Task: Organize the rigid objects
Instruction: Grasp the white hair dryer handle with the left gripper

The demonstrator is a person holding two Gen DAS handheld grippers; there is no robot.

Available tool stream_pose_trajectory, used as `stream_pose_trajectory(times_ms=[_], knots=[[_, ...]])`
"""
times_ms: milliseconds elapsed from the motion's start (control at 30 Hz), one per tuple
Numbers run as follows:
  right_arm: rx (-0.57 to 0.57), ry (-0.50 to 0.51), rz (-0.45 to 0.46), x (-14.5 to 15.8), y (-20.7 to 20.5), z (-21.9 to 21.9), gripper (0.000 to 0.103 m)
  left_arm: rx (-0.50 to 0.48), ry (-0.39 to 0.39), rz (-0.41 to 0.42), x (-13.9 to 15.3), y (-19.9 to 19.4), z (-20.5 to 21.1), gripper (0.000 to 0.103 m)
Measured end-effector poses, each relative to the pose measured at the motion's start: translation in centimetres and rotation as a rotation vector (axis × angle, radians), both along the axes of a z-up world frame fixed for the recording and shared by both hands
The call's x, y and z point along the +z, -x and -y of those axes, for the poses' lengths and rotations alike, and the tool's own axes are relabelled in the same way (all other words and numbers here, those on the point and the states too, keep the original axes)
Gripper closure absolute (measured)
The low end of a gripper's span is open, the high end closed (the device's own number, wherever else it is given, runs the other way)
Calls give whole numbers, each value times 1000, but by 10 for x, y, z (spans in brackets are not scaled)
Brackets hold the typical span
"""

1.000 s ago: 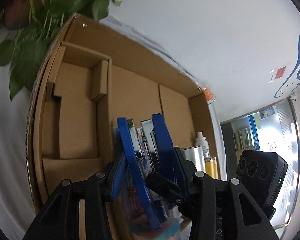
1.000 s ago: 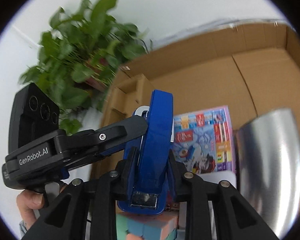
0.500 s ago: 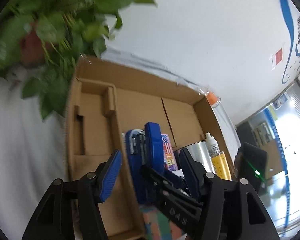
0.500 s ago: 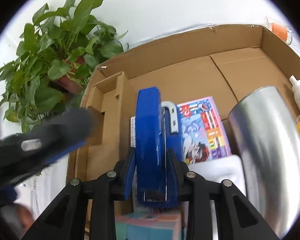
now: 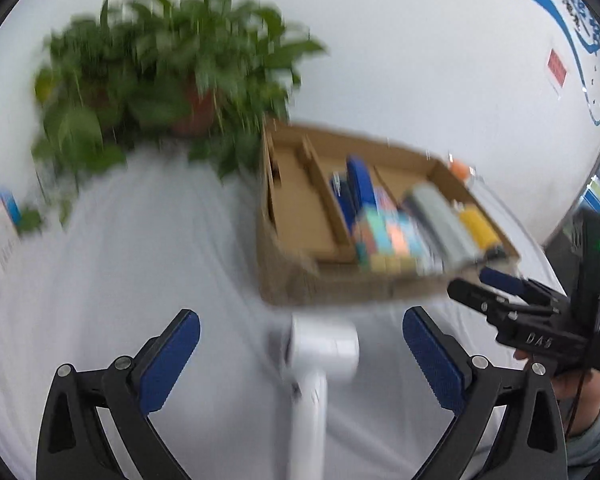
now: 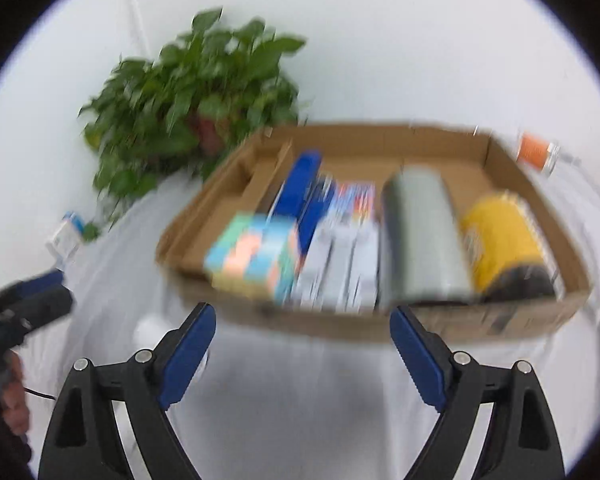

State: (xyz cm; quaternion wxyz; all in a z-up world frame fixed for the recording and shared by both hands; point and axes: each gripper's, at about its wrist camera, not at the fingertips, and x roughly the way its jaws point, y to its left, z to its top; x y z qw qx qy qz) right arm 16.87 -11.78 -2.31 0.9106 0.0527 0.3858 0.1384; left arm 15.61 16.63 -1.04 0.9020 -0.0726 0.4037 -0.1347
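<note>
A cardboard box stands on a white cloth and holds a blue stapler, a pastel cube, a flat colourful box, a steel tumbler and a yellow bottle. The box also shows in the left wrist view, with the stapler inside. My left gripper is open and empty, just over a white hair-dryer-shaped object on the cloth. My right gripper is open and empty, in front of the box. Both views are blurred.
A potted green plant stands behind the box's left corner. An orange-capped container lies behind the box at right. A small white and blue carton stands at the far left. The right gripper's body shows at the left view's right edge.
The right gripper let go of the blue stapler, which now lies in the box. Both grippers opened wide and pulled back out of the box to the cloth in front.
</note>
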Motion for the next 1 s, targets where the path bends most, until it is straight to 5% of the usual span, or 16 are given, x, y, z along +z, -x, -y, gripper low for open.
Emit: stream_pose_trajectory(times_ms=[100, 167, 367, 533, 933, 1000], knots=[[32, -39, -50, -11, 0, 6, 18, -29, 40, -117, -40, 18, 11, 28], [37, -87, -39, -2, -17, 10, 18, -31, 52, -169, -58, 25, 16, 33], [51, -125, -109, 15, -143, -6, 23, -6, 87, -212, -78, 34, 15, 51], [52, -84, -256, -17, -212, -30, 54, 4, 120, -247, -85, 33, 2, 64], [47, -192, -304, -25, -208, -31, 53, -2, 211, -309, -89, 31, 0, 77], [30, -142, -223, -8, -186, -23, 45, 3, 215, -312, -90, 28, 7, 77]])
